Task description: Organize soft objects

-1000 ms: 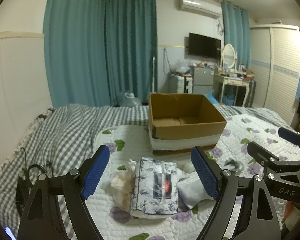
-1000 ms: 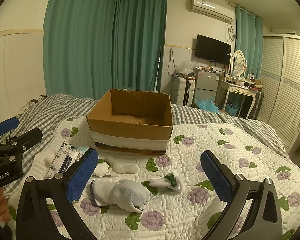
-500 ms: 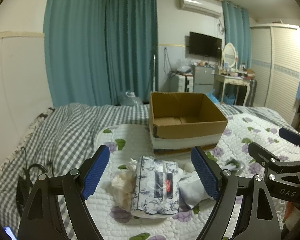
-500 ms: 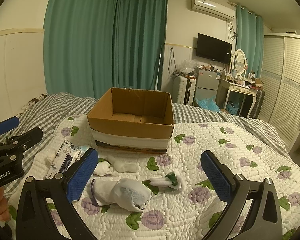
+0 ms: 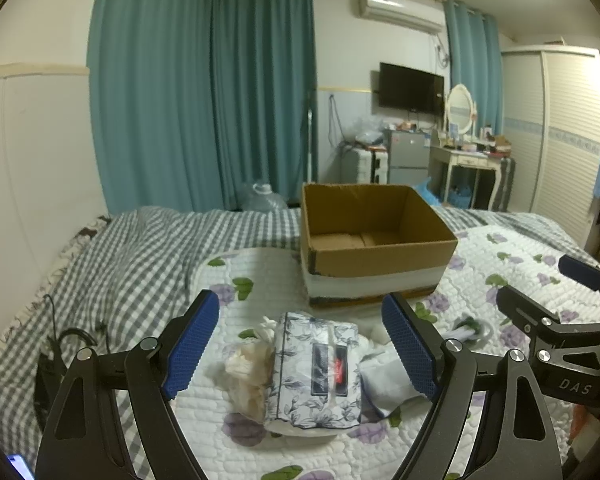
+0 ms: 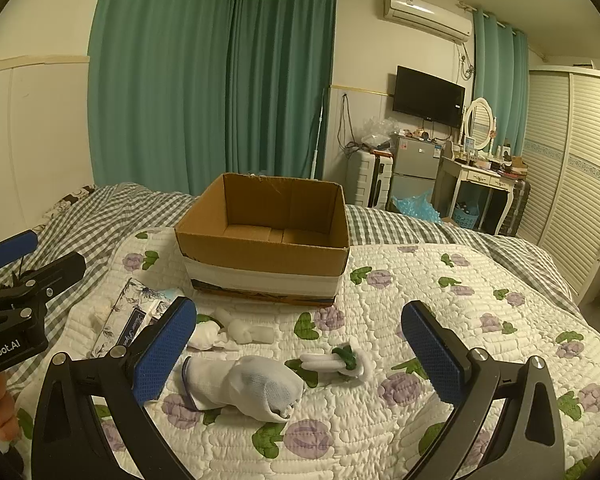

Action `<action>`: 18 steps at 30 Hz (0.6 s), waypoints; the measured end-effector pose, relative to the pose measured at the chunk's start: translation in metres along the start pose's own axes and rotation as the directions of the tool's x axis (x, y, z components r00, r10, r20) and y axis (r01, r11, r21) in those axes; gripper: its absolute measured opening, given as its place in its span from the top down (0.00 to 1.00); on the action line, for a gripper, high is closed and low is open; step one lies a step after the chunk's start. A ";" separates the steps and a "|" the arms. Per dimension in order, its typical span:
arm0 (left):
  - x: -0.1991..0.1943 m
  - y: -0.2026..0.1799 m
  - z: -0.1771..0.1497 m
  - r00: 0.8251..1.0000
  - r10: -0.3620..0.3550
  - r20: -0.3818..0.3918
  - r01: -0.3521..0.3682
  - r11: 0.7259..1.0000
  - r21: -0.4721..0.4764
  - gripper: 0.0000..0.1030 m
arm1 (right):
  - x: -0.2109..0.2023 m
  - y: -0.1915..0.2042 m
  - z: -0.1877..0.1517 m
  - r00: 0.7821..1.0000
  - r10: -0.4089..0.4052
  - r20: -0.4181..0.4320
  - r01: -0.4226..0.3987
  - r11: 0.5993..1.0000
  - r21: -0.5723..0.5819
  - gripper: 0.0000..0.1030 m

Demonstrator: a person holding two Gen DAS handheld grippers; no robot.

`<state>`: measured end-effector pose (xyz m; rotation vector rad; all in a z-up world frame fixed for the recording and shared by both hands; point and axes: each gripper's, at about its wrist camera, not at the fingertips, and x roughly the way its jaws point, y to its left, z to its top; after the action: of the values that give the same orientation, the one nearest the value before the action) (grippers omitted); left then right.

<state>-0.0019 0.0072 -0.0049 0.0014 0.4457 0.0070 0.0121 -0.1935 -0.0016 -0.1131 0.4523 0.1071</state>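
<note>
On the quilted bed [image 6: 440, 280], both the left tool [image 5: 300, 346] and right tool [image 6: 298, 350] hover open and empty, so picking seems not yet begun; next, the left should close around the floral tissue pack [image 5: 316, 372] lying before the empty cardboard box [image 5: 374, 280].

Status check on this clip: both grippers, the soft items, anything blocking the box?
Left gripper open over floral tissue pack. Right gripper open above white sock. Cardboard box empty, path clear.
</note>
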 end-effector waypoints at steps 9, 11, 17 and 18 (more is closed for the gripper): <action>0.000 0.000 0.000 1.000 0.000 0.000 0.000 1.000 0.001 0.18 | 0.000 0.001 -0.002 1.000 0.004 -0.002 -0.004 1.000 0.000 0.00; 0.001 0.000 0.001 1.000 0.001 0.000 -0.001 1.000 0.002 0.18 | 0.000 0.001 -0.003 1.000 0.005 -0.002 -0.005 1.000 -0.002 0.00; 0.001 0.000 0.001 1.000 0.000 0.000 0.000 1.000 0.002 0.18 | -0.001 0.002 -0.004 1.000 0.006 -0.003 -0.006 1.000 -0.003 0.00; 0.001 0.000 0.001 1.000 0.000 -0.001 0.000 1.000 0.002 0.18 | 0.000 0.002 -0.004 1.000 0.006 -0.004 -0.006 1.000 -0.003 0.00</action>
<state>-0.0009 0.0069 -0.0046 0.0035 0.4468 0.0065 0.0101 -0.1921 -0.0049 -0.1154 0.4563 0.1132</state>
